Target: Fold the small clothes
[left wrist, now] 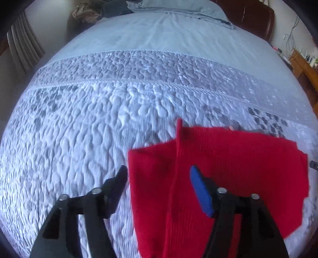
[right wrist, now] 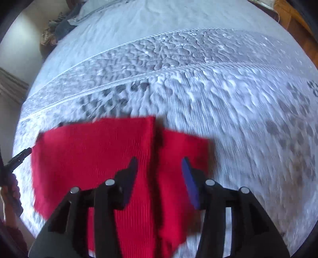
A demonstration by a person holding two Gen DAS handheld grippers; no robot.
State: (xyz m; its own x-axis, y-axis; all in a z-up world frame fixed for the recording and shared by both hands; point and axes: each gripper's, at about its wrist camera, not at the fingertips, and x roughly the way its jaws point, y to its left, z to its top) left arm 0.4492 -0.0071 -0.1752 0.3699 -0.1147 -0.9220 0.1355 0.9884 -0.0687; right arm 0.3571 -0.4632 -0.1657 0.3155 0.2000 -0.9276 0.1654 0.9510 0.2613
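Note:
A small red knit garment (left wrist: 228, 168) lies flat on the light blue quilted bedspread (left wrist: 89, 129), with a fold ridge running down it. My left gripper (left wrist: 158, 172) is open just above the garment's left part, its left finger over the bedspread and its blue-padded right finger over the cloth. In the right wrist view the same garment (right wrist: 95, 150) lies below my right gripper (right wrist: 160, 164), which is open with both fingers above the cloth, astride the ridge. The left gripper's tip (right wrist: 19, 156) shows at the left edge.
The bed stretches ahead, with a smooth blue sheet and pillow (left wrist: 178, 8) at the far end. A brown headboard (left wrist: 254, 15) stands behind it. Dark clothes (left wrist: 95, 12) lie heaped at the far left. A wooden shelf (left wrist: 304, 65) stands to the right.

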